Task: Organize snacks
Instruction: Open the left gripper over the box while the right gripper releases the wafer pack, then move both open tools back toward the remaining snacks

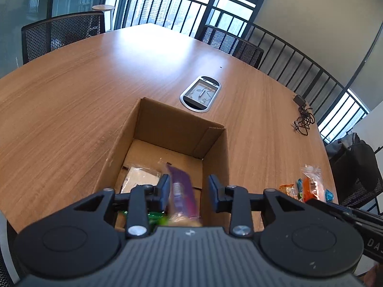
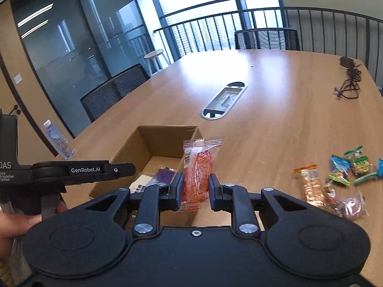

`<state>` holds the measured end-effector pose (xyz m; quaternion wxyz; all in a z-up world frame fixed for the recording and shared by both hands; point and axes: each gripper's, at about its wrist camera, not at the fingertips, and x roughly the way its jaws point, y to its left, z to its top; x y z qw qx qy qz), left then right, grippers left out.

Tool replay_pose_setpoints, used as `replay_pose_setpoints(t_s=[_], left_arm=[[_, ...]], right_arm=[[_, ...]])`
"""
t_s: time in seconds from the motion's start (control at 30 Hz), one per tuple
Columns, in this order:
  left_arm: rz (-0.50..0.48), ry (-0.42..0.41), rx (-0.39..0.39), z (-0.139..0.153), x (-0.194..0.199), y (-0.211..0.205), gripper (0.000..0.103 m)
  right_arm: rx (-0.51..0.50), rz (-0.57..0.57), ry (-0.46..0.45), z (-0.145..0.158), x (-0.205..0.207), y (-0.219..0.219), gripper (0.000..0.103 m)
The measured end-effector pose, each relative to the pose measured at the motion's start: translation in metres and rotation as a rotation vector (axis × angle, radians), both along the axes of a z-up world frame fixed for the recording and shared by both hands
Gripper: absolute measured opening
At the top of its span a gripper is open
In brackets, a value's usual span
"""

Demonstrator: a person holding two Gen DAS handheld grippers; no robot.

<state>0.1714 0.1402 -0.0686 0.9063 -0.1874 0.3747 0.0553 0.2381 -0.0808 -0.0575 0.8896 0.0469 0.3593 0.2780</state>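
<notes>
Hovering over the open cardboard box (image 1: 153, 124), the left gripper (image 1: 189, 192) is sitting with its fingers released, a blurry purple snack packet (image 1: 182, 191) loose between them, touching only the left pad. At about 3 o'clock, the right gripper (image 2: 193, 189) is grasping an orange snack packet (image 2: 197, 169) upright, just beside the box. More snacks (image 2: 340, 179) are lying on the tabletop (image 2: 275, 119) further toward 3 o'clock.
</notes>
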Motion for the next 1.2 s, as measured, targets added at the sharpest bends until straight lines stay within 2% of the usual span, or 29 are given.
replay_pose_setpoints(t_s=[0.1, 0.2, 0.27, 0.43, 0.53, 0.57, 0.6, 0.83, 1.03, 1.2], left_arm=[[0.044, 0.001, -0.002, 0.001, -0.009, 0.011, 0.036], [0.079, 0.000, -0.003, 0.004, -0.020, 0.023, 0.044], [0.105, -0.002, 0.004, 0.007, -0.026, 0.029, 0.055], [0.150, -0.009, 0.020, 0.014, -0.040, 0.043, 0.073], [0.170, -0.007, 0.013, 0.015, -0.044, 0.050, 0.081], [0.173, -0.006, 0.008, 0.016, -0.045, 0.052, 0.083], [0.174, -0.005, 0.007, 0.016, -0.045, 0.052, 0.083], [0.160, -0.009, 0.019, 0.016, -0.045, 0.046, 0.090], [0.149, -0.012, 0.014, 0.017, -0.046, 0.036, 0.098], [0.124, -0.022, 0.006, 0.020, -0.046, 0.024, 0.103]], right_arm=[[0.003, 0.040, 0.009, 0.001, 0.002, 0.016, 0.022], [0.013, 0.071, 0.027, 0.000, 0.007, 0.029, 0.022], [0.012, 0.086, 0.033, 0.001, 0.010, 0.038, 0.022], [0.043, 0.110, 0.067, 0.000, 0.017, 0.054, 0.022], [0.077, 0.100, 0.078, -0.001, 0.021, 0.058, 0.032], [0.087, 0.094, 0.081, -0.001, 0.022, 0.057, 0.048], [0.094, 0.091, 0.077, 0.000, 0.021, 0.055, 0.057], [0.088, 0.074, 0.074, 0.003, 0.019, 0.038, 0.057], [0.072, 0.056, 0.069, 0.004, 0.015, 0.013, 0.065], [0.042, 0.046, 0.042, 0.008, 0.008, -0.012, 0.075]])
